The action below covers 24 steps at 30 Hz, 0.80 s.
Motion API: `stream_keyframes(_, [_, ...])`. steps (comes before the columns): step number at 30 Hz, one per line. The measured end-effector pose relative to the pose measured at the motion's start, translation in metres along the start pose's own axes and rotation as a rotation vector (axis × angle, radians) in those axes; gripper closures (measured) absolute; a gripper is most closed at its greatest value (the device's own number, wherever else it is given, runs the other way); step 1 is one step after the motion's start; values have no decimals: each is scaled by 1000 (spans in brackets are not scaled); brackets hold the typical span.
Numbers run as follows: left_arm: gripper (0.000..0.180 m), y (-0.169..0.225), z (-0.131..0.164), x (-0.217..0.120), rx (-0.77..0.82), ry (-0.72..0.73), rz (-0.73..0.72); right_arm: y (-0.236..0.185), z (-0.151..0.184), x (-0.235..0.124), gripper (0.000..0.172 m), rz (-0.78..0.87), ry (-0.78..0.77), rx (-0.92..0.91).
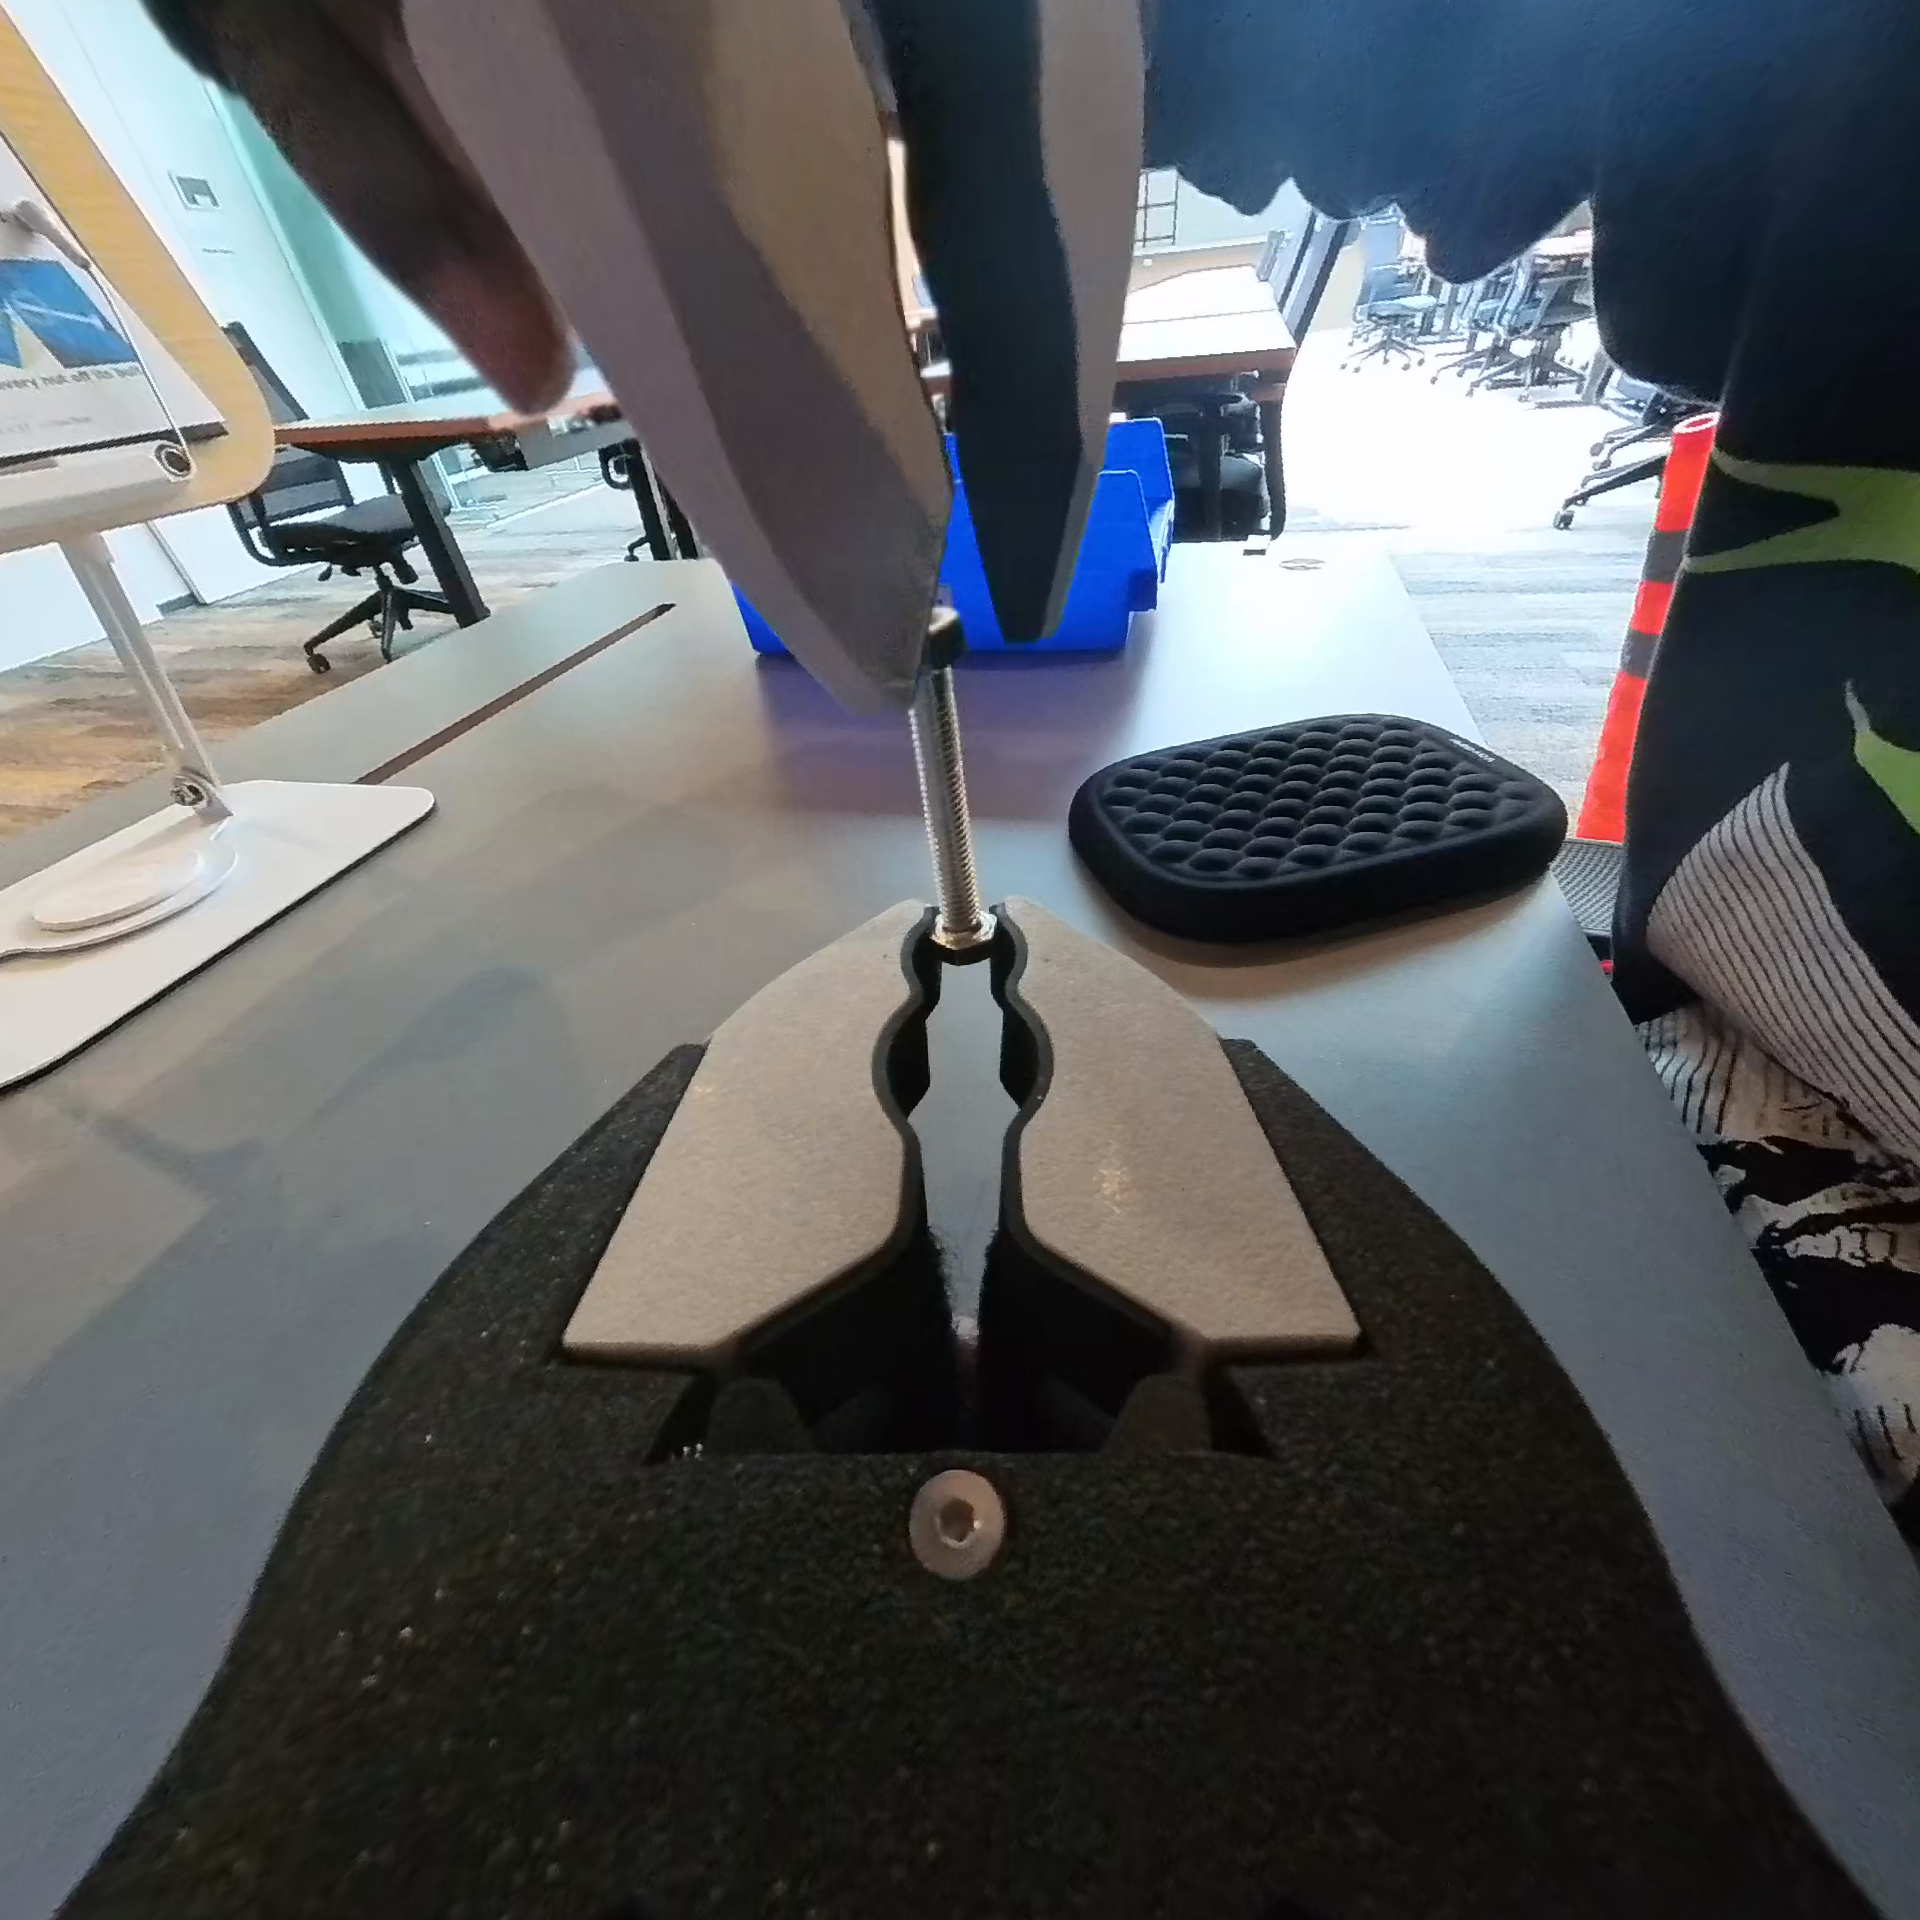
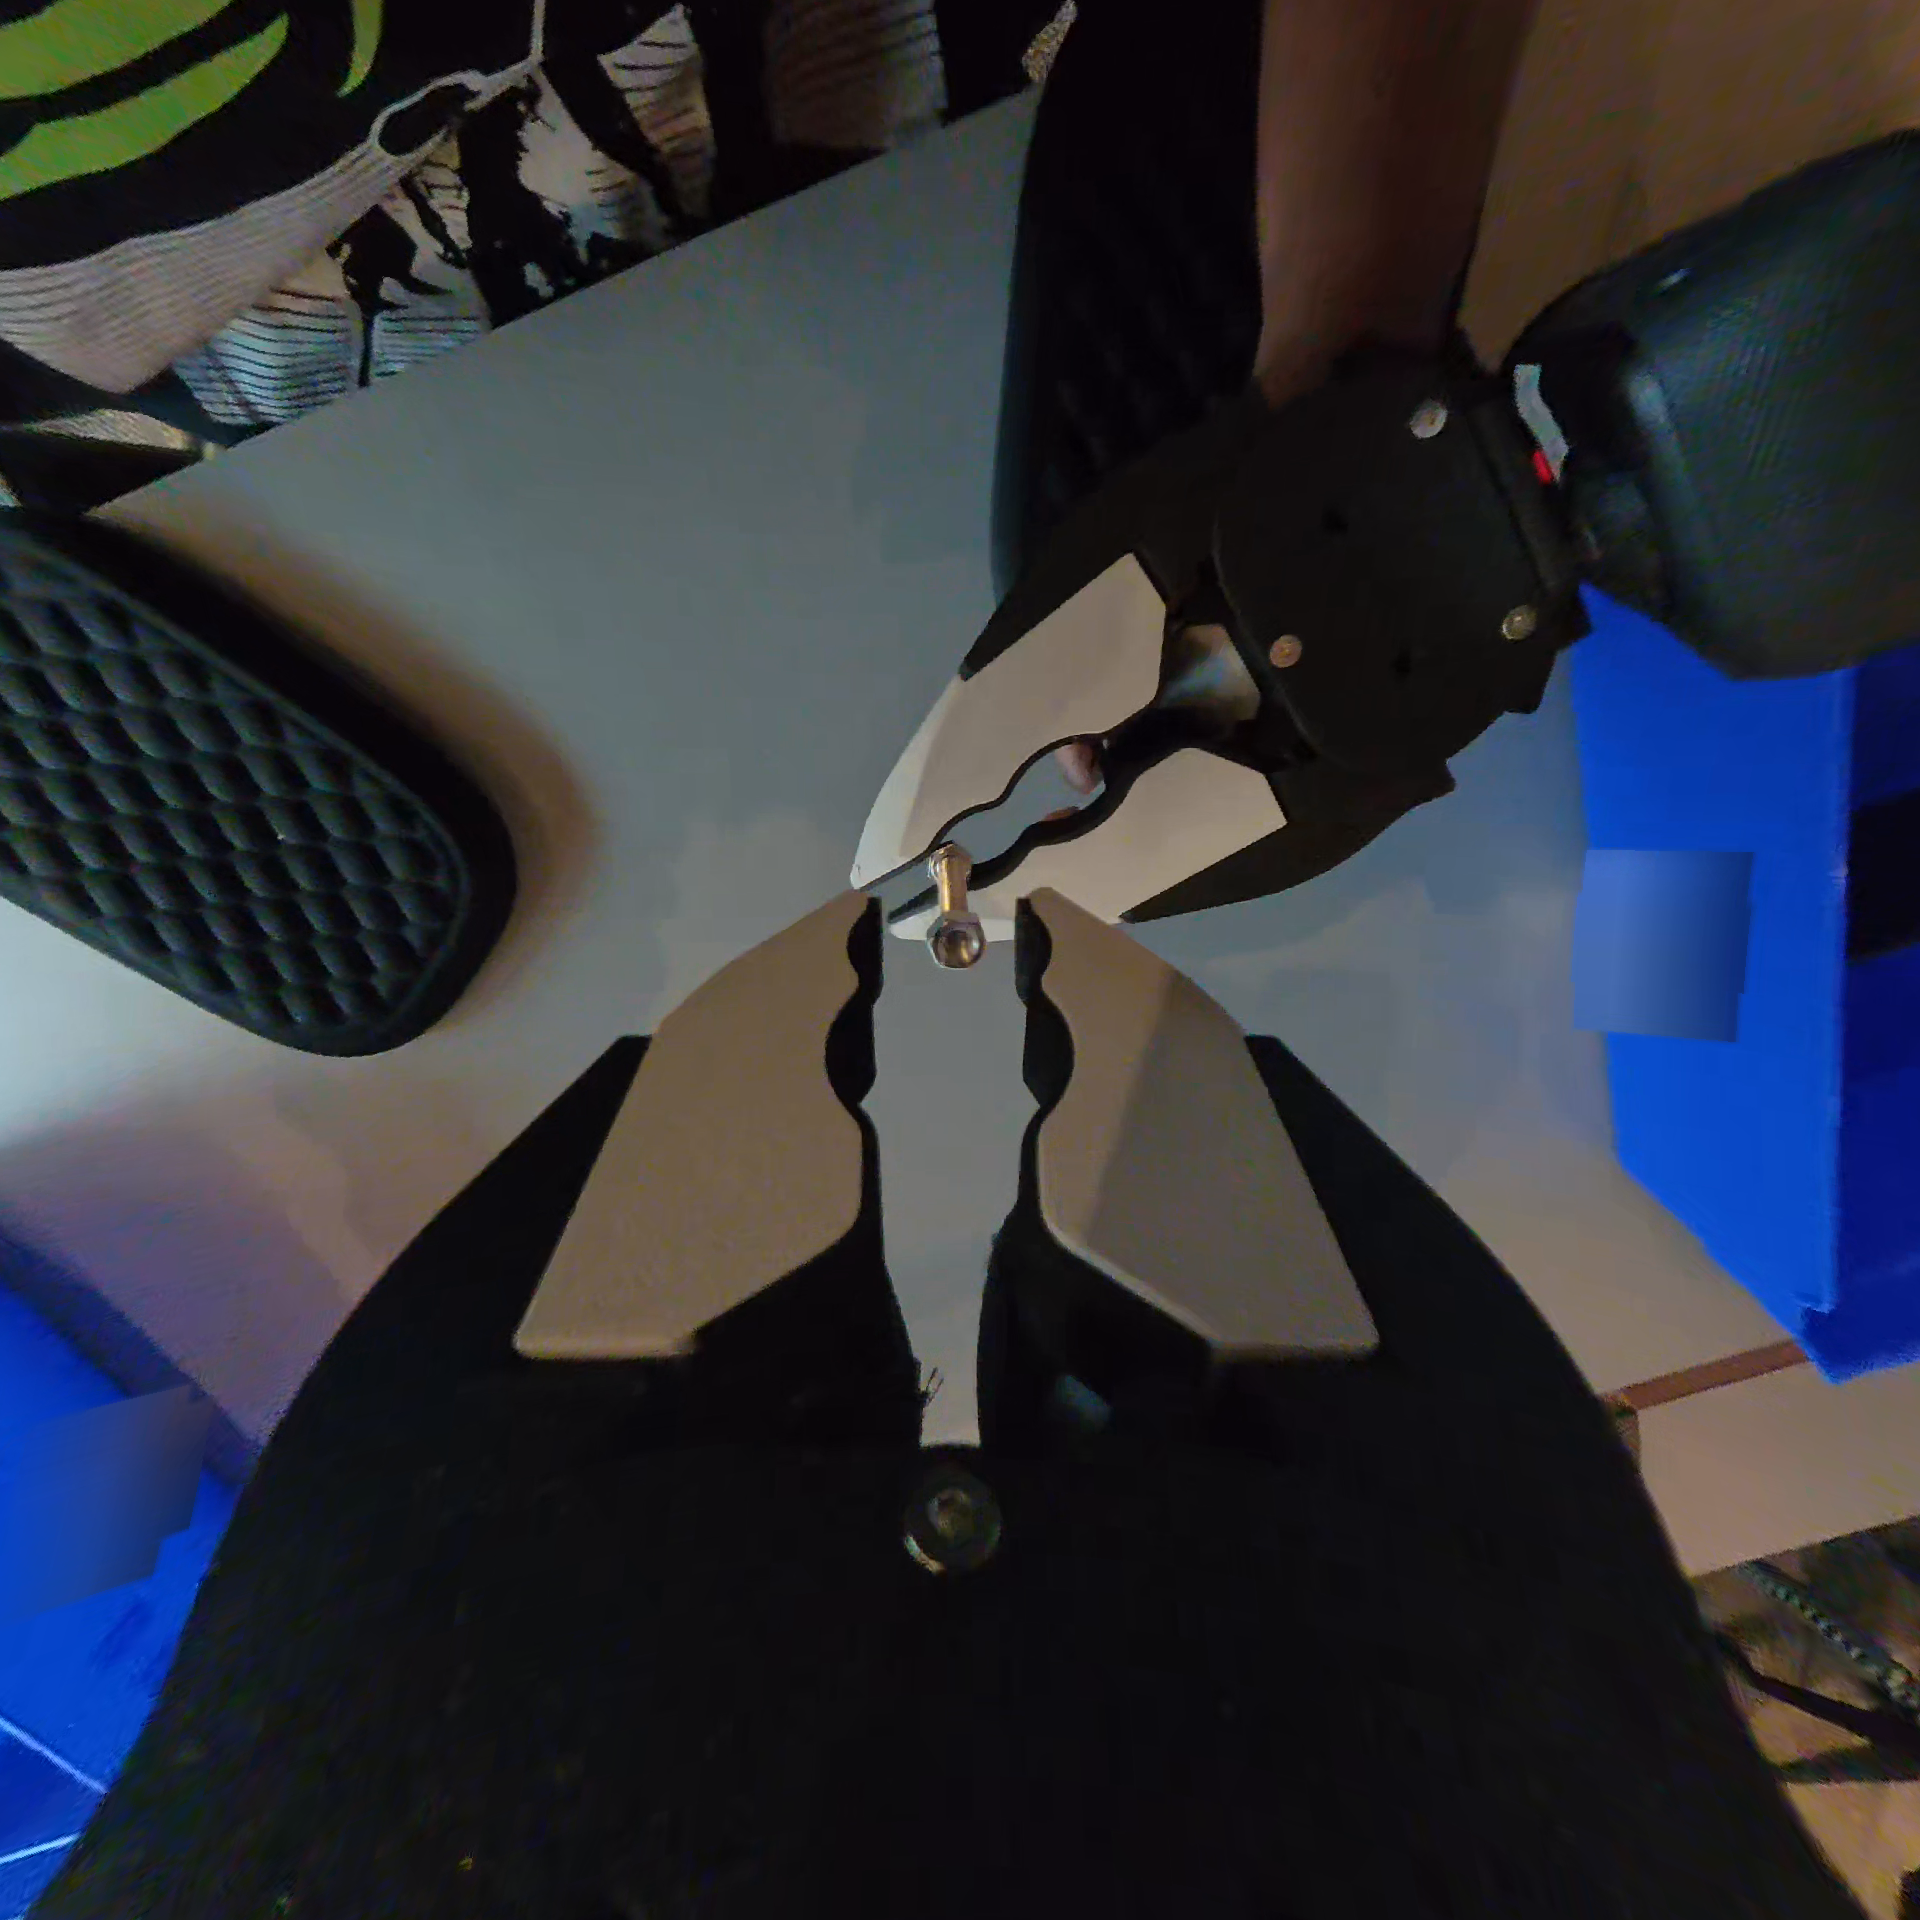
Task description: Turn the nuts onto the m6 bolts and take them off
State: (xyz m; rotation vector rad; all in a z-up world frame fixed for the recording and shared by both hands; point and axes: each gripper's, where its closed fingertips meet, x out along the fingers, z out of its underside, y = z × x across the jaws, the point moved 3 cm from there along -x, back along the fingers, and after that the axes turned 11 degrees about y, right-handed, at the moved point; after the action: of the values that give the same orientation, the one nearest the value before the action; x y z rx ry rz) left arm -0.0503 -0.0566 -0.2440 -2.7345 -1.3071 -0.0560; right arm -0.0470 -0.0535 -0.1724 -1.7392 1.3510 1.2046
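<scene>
A silver threaded bolt (image 1: 940, 800) stands upright above the grey table (image 1: 468, 1091). My left gripper (image 1: 961, 920) is shut on the bolt's lower, hex-shaped end. A nut (image 2: 954, 943) sits on the bolt's top end; it also shows dark in the left wrist view (image 1: 943, 627). My right gripper (image 2: 948, 914) points down along the bolt (image 2: 941, 891). It is open, with its fingers on either side of the nut and a gap on both sides. It also shows from above in the left wrist view (image 1: 966, 634). The left gripper (image 2: 925, 878) shows in the right wrist view, clamped on the bolt.
A black honeycomb pad (image 1: 1314, 821) lies on the table to the right and shows in the right wrist view (image 2: 208, 790). A blue bin (image 1: 1122, 540) stands behind. A white stand (image 1: 208, 831) is at the left. A person's torso (image 1: 1766, 727) is at the right edge. Some 6 cm of space lies between my two pairs of fingers.
</scene>
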Motion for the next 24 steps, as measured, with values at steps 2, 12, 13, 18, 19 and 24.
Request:
stream_keyframes(2, [173, 0, 0, 0, 0, 0, 3, -1, 2, 0, 149, -8, -8, 8])
stream_keyframes(12, [173, 2, 0, 0, 9, -3, 10, 0, 2, -2, 160, -52, 48, 80])
stream_keyframes(13, [173, 2, 0, 0, 7, -1, 10, 1, 3, -2, 161, -49, 44, 74])
stream_keyframes(18, [172, 2, 1, 1, 11, -7, 9, -2, 4, -1, 161, -40, 51, 127])
stream_keyframes(19, [172, 2, 1, 1, 12, -10, 7, -1, 5, -1, 161, -27, 45, 151])
stream_keyframes(24, [172, -2, 2, 1, -5, -13, -22, 2, 8, -2, 161, 84, -18, 332])
